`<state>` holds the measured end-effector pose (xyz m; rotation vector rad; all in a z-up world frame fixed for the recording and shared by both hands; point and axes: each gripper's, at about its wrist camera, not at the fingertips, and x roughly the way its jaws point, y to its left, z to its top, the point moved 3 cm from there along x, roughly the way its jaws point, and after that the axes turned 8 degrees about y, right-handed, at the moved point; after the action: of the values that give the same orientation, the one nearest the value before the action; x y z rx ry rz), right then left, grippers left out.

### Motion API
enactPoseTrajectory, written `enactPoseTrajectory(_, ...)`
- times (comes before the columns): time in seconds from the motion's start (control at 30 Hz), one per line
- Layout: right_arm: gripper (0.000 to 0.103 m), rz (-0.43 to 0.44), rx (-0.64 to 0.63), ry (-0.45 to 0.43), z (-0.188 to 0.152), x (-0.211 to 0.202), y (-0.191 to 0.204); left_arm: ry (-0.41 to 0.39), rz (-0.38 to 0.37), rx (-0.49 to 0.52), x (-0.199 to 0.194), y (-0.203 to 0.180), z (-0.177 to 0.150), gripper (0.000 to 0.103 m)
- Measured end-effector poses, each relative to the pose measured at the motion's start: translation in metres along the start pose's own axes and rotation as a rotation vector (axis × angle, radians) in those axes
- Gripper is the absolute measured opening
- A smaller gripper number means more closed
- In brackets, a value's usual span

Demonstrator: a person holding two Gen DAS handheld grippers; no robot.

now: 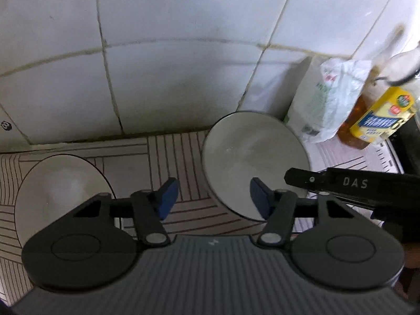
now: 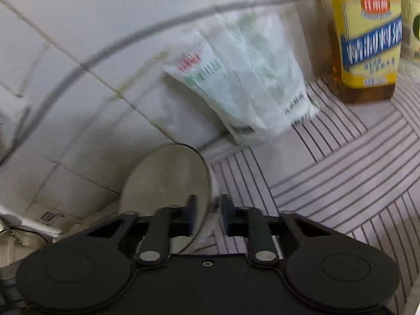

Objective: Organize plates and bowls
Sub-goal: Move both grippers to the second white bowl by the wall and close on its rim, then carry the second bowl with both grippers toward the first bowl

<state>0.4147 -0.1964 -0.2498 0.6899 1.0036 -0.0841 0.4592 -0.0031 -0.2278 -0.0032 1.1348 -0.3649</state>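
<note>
Two pale round plates show in the left wrist view. One plate lies flat on the striped counter at the left. The other plate is tilted up off the counter, held at its right edge by my right gripper. In the right wrist view my right gripper has its jaws closed on the rim of that tilted plate. My left gripper is open and empty, between the two plates and above the counter.
A white tiled wall stands close behind the plates. A white printed bag leans on the wall at the right. A yellow-labelled oil bottle stands beside it on the striped mat.
</note>
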Motion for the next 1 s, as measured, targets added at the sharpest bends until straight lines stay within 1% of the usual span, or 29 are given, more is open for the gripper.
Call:
enactPoseTrajectory(0.07, 0.011, 0.004, 0.051, 0.011, 0.002, 0.002, -0.007, 0.008, 0.009, -0.008, 0.003, 0.001, 0.004, 0.050)
enactPoseTrajectory(0.1, 0.008, 0.008, 0.069, 0.012, 0.003, 0.003, -0.010, 0.008, 0.002, -0.005, 0.004, 0.002, 0.004, 0.040)
enactPoseTrajectory(0.13, 0.006, 0.012, 0.086, 0.012, 0.003, 0.004, -0.014, 0.017, -0.003, 0.002, 0.006, 0.002, 0.004, 0.036)
enactPoseTrajectory(0.17, 0.006, 0.022, 0.101, 0.011, 0.002, 0.005, -0.018, 0.028, -0.023, 0.000, 0.009, 0.002, 0.004, 0.035)
enactPoseTrajectory(0.23, 0.006, 0.041, 0.120, 0.005, 0.000, 0.005, -0.023, 0.030, -0.082, -0.020, 0.012, 0.003, 0.002, 0.023)
enactPoseTrajectory(0.27, 0.006, 0.043, 0.123, 0.001, 0.000, 0.006, -0.024, 0.029, -0.111, -0.035, 0.012, 0.003, 0.001, 0.020)
enactPoseTrajectory(0.3, 0.006, 0.039, 0.120, -0.002, -0.001, 0.006, -0.025, 0.025, -0.127, -0.053, 0.011, 0.002, -0.001, 0.019)
enactPoseTrajectory(0.37, 0.008, 0.037, 0.121, 0.001, -0.001, 0.006, -0.026, 0.007, -0.127, -0.058, 0.009, -0.002, -0.003, 0.019)
enactPoseTrajectory(0.43, 0.008, 0.042, 0.129, 0.007, -0.003, 0.004, -0.027, 0.014, -0.129, -0.069, 0.008, -0.003, -0.004, 0.019)
enactPoseTrajectory(0.53, 0.009, 0.067, 0.135, 0.011, -0.003, -0.008, -0.030, 0.017, -0.164, -0.105, 0.005, -0.001, -0.004, 0.018)
enactPoseTrajectory(0.63, 0.010, 0.085, 0.112, 0.022, -0.005, -0.022, -0.029, 0.007, -0.173, -0.102, -0.006, -0.004, -0.004, 0.018)
enactPoseTrajectory(0.73, 0.010, 0.100, 0.104, 0.004, -0.005, -0.037, -0.030, -0.002, -0.184, -0.079, -0.018, -0.012, -0.007, 0.019)
enactPoseTrajectory(0.83, 0.010, 0.090, 0.094, 0.020, -0.008, -0.048, -0.031, 0.005, -0.191, -0.079, -0.028, -0.018, -0.012, 0.019)
enactPoseTrajectory(0.9, 0.012, 0.077, 0.037, 0.018, -0.014, -0.060, -0.028, 0.028, -0.177, -0.069, -0.030, -0.026, -0.020, 0.019)
enactPoseTrajectory(0.97, 0.012, 0.058, -0.080, 0.009, -0.022, -0.072, -0.021, 0.030, -0.168, -0.065, -0.037, -0.033, -0.029, 0.019)
enactPoseTrajectory(1.0, 0.012, 0.062, -0.100, 0.003, -0.026, -0.080, -0.021, 0.029, -0.171, -0.073, -0.043, -0.033, -0.034, 0.019)
